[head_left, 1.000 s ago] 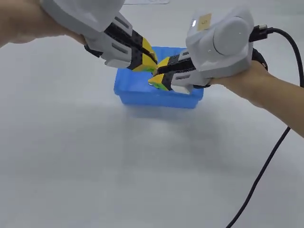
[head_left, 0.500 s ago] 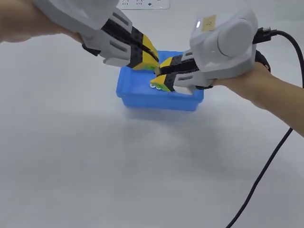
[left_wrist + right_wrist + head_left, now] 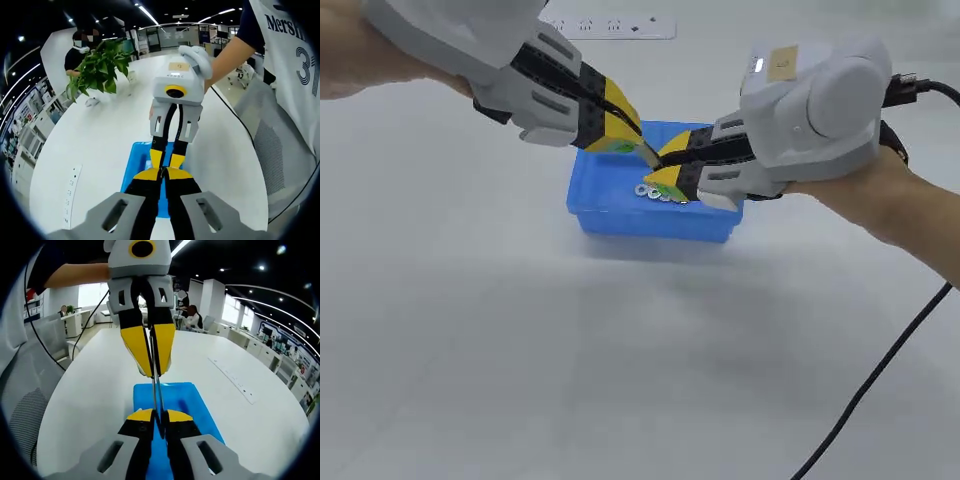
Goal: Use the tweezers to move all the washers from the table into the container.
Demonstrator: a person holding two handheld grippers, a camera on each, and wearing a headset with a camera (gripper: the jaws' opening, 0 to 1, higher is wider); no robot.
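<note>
The washers (image 3: 652,190), small flat silver rings with a metallic shine, were seen lying in a loose cluster on the floor of the container (image 3: 610,215), toward its 6 o'clock wall in the head view. The container was a shallow, open-topped rectangular box of smooth blue plastic. It was set on the worktop (image 3: 520,350) at about 12 o'clock from the middle of that view.

Just above its opening the tweezers (image 3: 156,385), two thin bright metal blades, were held lengthwise between the two grippers. In the right gripper view they ran from the closed jaws of the right claw (image 3: 159,416) up toward 12 o'clock, in between the yellow jaw faces of the left claw (image 3: 152,371). Both claws were therefore judged to be clamped on the tweezers, one toward each end.

In the head view the left claw was angled in from 10 o'clock and the right claw from 3 o'clock, their tips nearly meeting over the container. This was judged a way of steadying so slim a tool above the box, perhaps for a change of grip.

The jaws were faced in yellow and black, on grey-white moulded bodies. The worktop was plain, matte and pale grey. A white power strip (image 3: 610,27) lay at 12 o'clock beyond the container, and a black cable (image 3: 880,370) trailed toward 5 o'clock.
</note>
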